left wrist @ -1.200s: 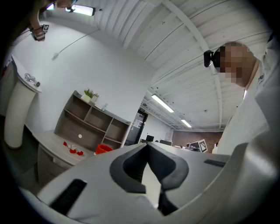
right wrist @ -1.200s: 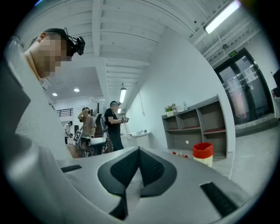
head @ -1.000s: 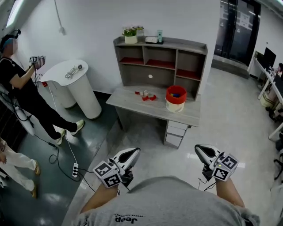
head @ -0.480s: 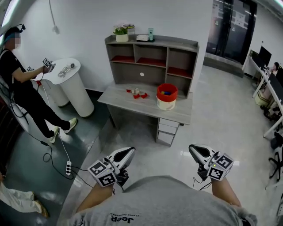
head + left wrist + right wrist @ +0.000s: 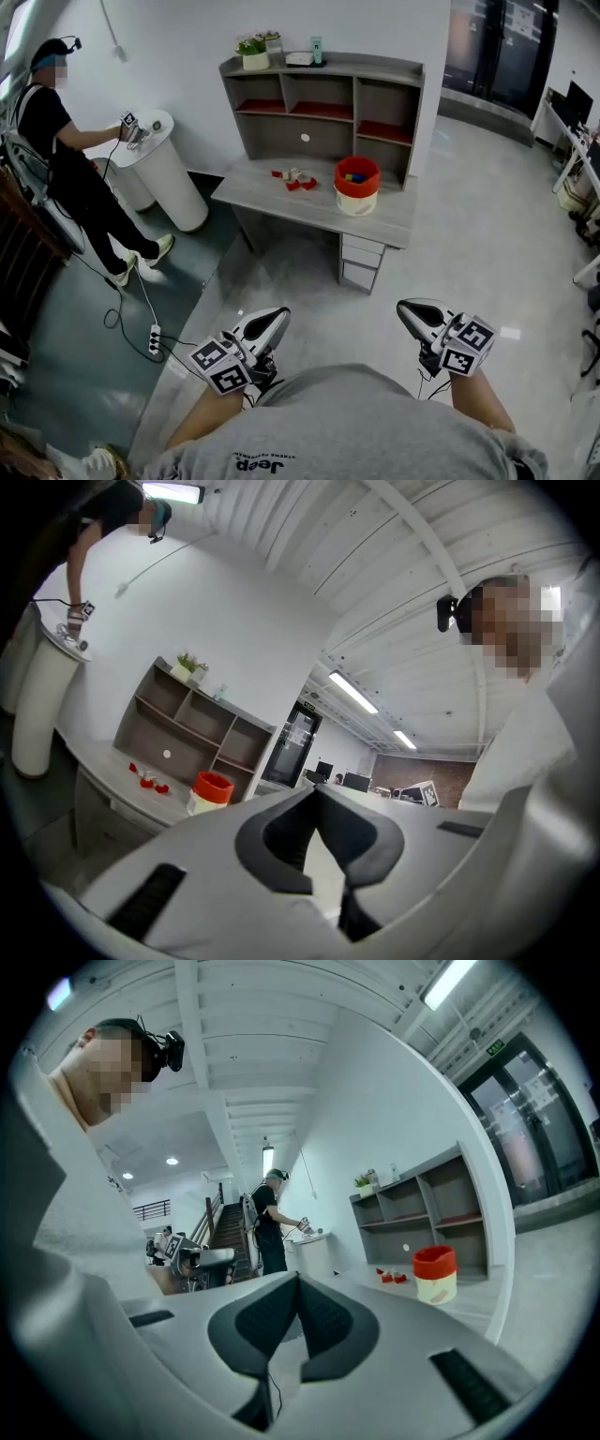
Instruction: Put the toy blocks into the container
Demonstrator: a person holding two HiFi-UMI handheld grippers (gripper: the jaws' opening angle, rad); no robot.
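Head view: left gripper [image 5: 271, 319] and right gripper [image 5: 413, 312] are both held low, close in front of the wearer's grey shirt [image 5: 337, 427], over pale floor and well apart from the work area. A grey desk [image 5: 389, 220] stands across the room with a shelf unit [image 5: 323, 94] on its back edge. The container [image 5: 357, 185], red above and cream below, sits on the desk towards its right, with coloured pieces showing inside. The toy blocks [image 5: 293, 178], red and white, lie loose on the desk just left of the container, not touching it. Another person [image 5: 70, 141] stands far left at a white round pedestal [image 5: 169, 183]. A power strip [image 5: 153, 339] lies on the dark floor. Left gripper view: jaws pressed together, tips meeting, nothing between them. The desk, blocks and container are small and far off at lower left; the gripper is tilted up towards the ceiling. Right gripper view: jaws likewise closed tip to tip on nothing. The container and blocks are distant at right, before the shelf unit, and the other person stands left of them.
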